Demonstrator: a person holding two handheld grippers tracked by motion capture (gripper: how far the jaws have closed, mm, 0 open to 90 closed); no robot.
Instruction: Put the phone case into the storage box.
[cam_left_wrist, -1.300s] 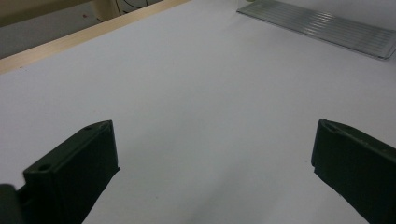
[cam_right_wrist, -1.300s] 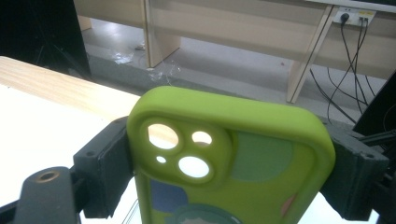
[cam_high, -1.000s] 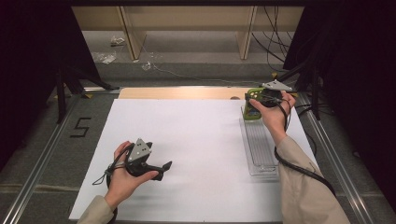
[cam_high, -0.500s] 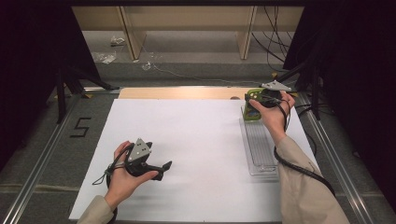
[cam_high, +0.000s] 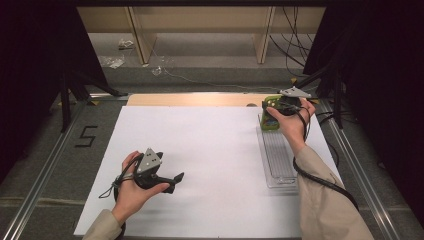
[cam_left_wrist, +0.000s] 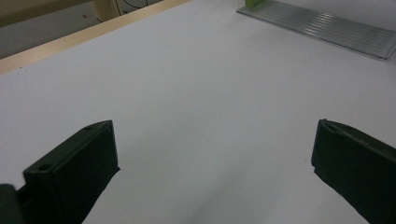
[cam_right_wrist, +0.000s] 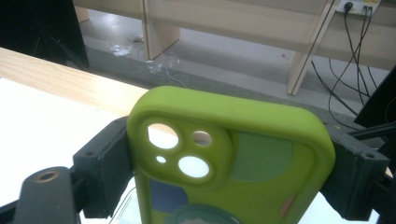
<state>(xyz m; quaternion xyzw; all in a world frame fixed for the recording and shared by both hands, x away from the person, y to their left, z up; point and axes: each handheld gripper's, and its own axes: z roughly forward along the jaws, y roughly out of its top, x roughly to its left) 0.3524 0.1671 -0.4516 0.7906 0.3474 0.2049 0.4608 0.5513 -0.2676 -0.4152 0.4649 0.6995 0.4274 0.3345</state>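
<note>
Right tongs (cam_high: 274, 111) are clamped across the width of a lime-green phone case (cam_right_wrist: 224, 158), one jaw on each long edge. The case stands upright in the grip, long axis vertical, camera cut-outs at the top, its back facing the tongs' own camera. Directly below and running back toward the person lies the clear ribbed tray (cam_high: 277, 157), its long axis pointing away from the tongs, so the case looks set to come down into its far end. Left tongs (cam_high: 172, 181) sit wide and empty, well apart on the white worktop (cam_high: 200, 150).
</note>
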